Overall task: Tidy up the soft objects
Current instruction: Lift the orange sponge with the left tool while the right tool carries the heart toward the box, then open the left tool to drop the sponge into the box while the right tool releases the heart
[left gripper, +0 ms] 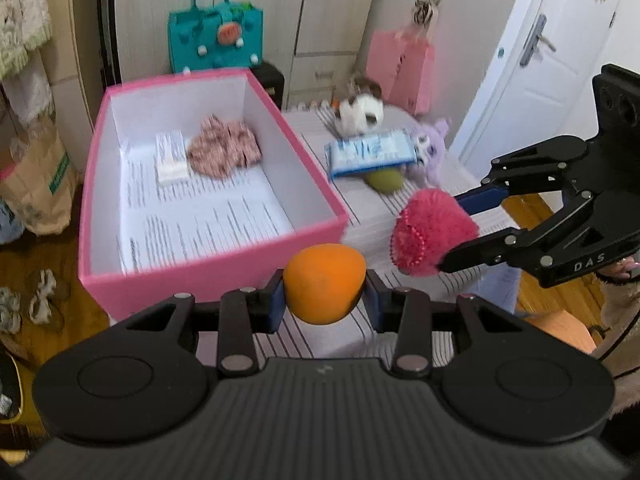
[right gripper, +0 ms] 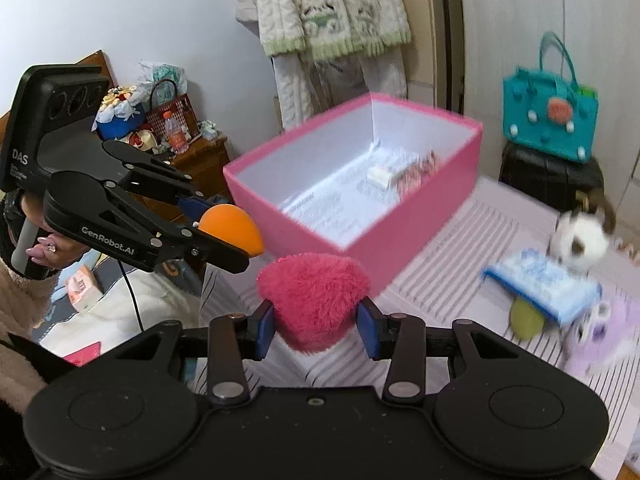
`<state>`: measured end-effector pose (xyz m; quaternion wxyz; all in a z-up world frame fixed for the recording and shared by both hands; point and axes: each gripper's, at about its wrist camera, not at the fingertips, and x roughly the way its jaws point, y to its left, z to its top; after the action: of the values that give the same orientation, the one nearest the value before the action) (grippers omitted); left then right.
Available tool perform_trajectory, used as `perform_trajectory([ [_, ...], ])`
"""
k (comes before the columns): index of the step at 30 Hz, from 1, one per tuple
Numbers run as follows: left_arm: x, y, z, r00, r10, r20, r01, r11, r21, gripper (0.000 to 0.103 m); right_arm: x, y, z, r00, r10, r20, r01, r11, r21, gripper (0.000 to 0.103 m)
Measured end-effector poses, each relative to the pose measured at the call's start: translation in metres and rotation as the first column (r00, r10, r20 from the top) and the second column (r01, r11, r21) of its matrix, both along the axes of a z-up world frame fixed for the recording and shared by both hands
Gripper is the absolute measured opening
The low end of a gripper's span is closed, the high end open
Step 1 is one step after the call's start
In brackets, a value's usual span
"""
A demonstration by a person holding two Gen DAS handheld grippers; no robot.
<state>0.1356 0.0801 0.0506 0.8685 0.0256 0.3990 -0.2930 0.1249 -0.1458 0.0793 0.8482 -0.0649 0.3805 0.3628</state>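
My left gripper (left gripper: 325,300) is shut on a soft orange ball (left gripper: 325,283), held in the air just before the near wall of the open pink box (left gripper: 208,276). My right gripper (right gripper: 316,326) is shut on a fluffy red heart cushion (right gripper: 314,296), lifted above the striped bedcover. In the left wrist view the right gripper (left gripper: 450,232) and its heart cushion (left gripper: 432,234) hang to the right of the box. In the right wrist view the left gripper (right gripper: 236,232) holds the ball (right gripper: 232,228) left of the pink box (right gripper: 380,256). Inside the box lie a pink patterned cloth (left gripper: 224,150) and a white packet (left gripper: 171,158).
On the striped bedcover (left gripper: 372,208) lie a brown-and-white plush dog (left gripper: 362,112), a blue tissue pack (left gripper: 370,152), a green ball (left gripper: 385,180) and a purple plush (left gripper: 430,148). A teal handbag (left gripper: 216,36) stands behind the box. A person's hand (right gripper: 44,252) holds the left gripper's handle.
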Motion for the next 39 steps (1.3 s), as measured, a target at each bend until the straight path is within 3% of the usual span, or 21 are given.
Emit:
perform_trajectory([
  [6, 0.036, 0.009, 0.009, 0.998, 0.042, 0.035, -0.043, 0.999, 0.006, 0.038, 0.026, 0.017, 0.015, 0.990, 0.033, 0.138, -0.030, 0.999, -0.017, 0.048],
  [13, 0.106, 0.012, 0.003, 0.993, 0.104, 0.058, -0.111, 0.985, 0.132, 0.039, 0.083, 0.046, 0.020, 0.962, 0.099, 0.254, -0.072, 0.991, -0.113, 0.049],
  [17, 0.147, 0.008, -0.009, 0.991, 0.116, 0.073, -0.130, 0.965, 0.230, 0.039, 0.127, 0.064, 0.016, 0.962, 0.123, 0.244, -0.083, 0.982, -0.167, 0.049],
  [22, 0.191, 0.011, -0.020, 0.986, 0.119, 0.114, -0.147, 0.948, 0.281, 0.039, 0.175, 0.082, 0.000, 0.969, 0.132, 0.210, -0.082, 0.970, -0.229, 0.049],
  [27, 0.234, 0.012, -0.028, 0.992, 0.114, 0.047, -0.123, 0.945, 0.302, 0.040, 0.212, 0.103, -0.020, 0.965, 0.175, 0.193, -0.106, 0.940, -0.325, 0.049],
  [30, 0.242, 0.007, -0.032, 0.992, 0.084, 0.097, -0.115, 0.914, 0.389, 0.039, 0.230, 0.114, -0.032, 0.965, 0.203, 0.165, -0.130, 0.920, -0.371, 0.049],
  [36, 0.255, 0.006, -0.034, 0.994, 0.050, 0.099, -0.086, 0.913, 0.398, 0.039, 0.254, 0.127, -0.046, 0.965, 0.227, 0.131, -0.152, 0.891, -0.427, 0.049],
  [39, 0.262, 0.005, -0.039, 0.994, 0.077, 0.084, -0.104, 0.908, 0.406, 0.040, 0.261, 0.130, -0.050, 0.967, 0.217, 0.136, -0.135, 0.884, -0.448, 0.049],
])
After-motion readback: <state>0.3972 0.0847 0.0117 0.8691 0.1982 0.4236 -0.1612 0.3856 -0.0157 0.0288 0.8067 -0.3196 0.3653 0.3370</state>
